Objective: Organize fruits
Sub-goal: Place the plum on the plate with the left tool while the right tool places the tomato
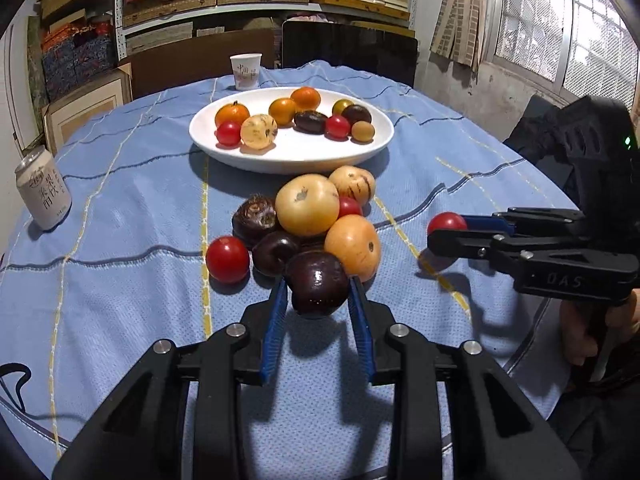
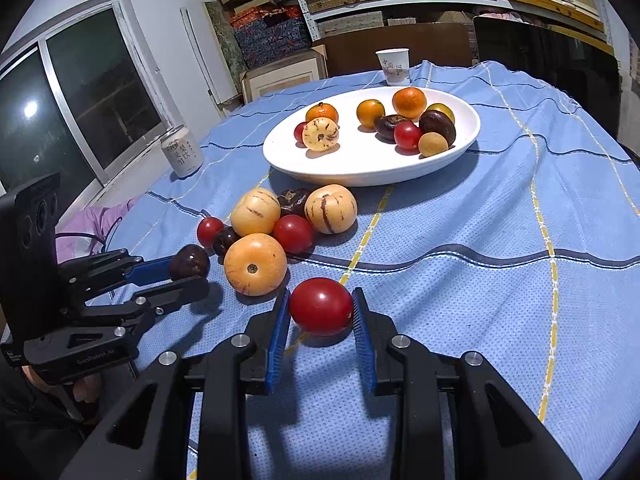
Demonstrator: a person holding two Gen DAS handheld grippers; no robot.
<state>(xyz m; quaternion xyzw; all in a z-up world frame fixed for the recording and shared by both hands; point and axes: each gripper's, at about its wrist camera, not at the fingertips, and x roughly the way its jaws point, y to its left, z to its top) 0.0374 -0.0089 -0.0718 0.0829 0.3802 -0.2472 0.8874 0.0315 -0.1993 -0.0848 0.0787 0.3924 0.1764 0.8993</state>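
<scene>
At the left edge of the left wrist view a drink can (image 1: 43, 191) stands on the blue-clothed worktop (image 1: 120, 280). Low in the centre, the left tool (image 1: 319, 290) is clamped on a dark plum (image 1: 316, 283), lifted just clear of the fruit pile (image 1: 308, 216) below the white plate (image 1: 292, 158). At the right edge, the right tool (image 1: 444, 229) grips a red tomato (image 1: 447, 222). To do this well, I would raise both fruits straight up, carry them over the plate's rim and release low onto a bare patch, so nothing rolls.

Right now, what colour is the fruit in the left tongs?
Dark purple, nearly black, glossy fruit; clearest in the left wrist view.
</scene>
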